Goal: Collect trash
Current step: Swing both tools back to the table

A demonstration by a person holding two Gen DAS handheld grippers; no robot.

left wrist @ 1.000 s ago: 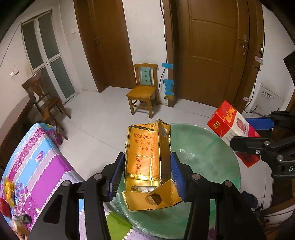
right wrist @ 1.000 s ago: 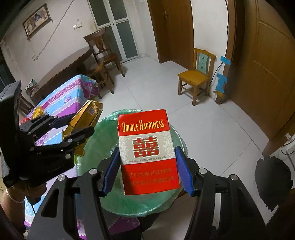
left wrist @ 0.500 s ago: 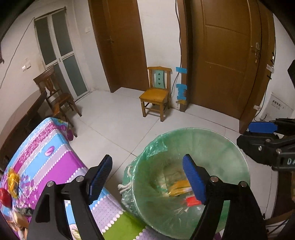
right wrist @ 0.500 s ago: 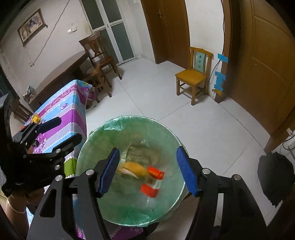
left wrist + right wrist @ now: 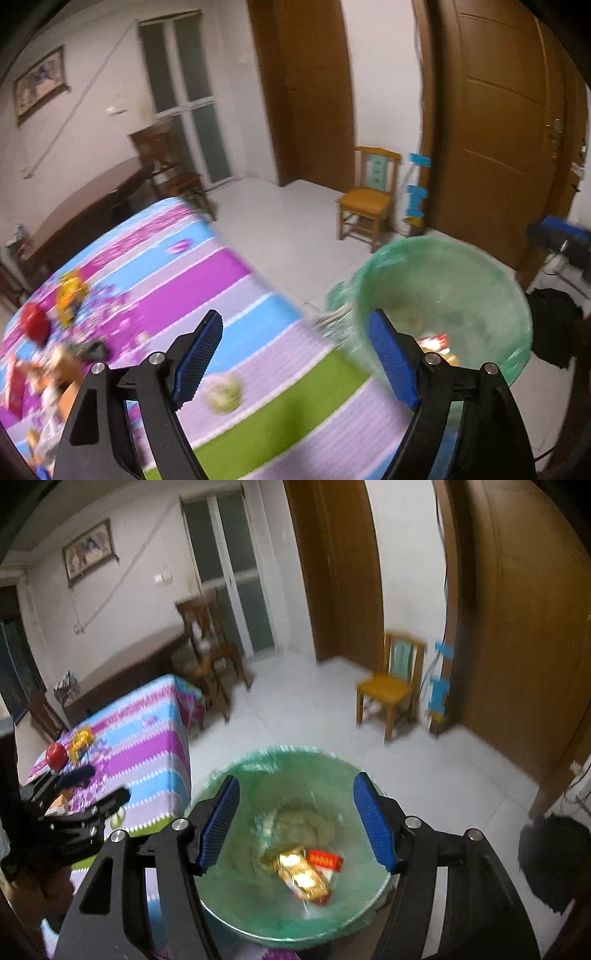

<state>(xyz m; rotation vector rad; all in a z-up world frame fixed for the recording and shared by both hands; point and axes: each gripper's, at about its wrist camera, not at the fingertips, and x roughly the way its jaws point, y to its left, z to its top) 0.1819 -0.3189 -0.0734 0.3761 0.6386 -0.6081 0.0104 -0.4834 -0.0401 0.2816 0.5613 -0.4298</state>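
My left gripper [image 5: 295, 354] jaws are opening, my right gripper [image 5: 295, 823] jaws apart, both empty; the crumpled wrapper [image 5: 223, 392] on the tabletop [image 5: 207, 280] looks light and soft: pinch across its middle.

We see a dim indoor room under warm, yellowish light, with both fisheye views bending the doors [image 5: 491, 122] and walls and darkening at the corners. Motion blur smears the striped tabletop [image 5: 207, 280] and the green bin [image 5: 295, 849]. Glare flares off the gold packet [image 5: 301, 873] inside it.
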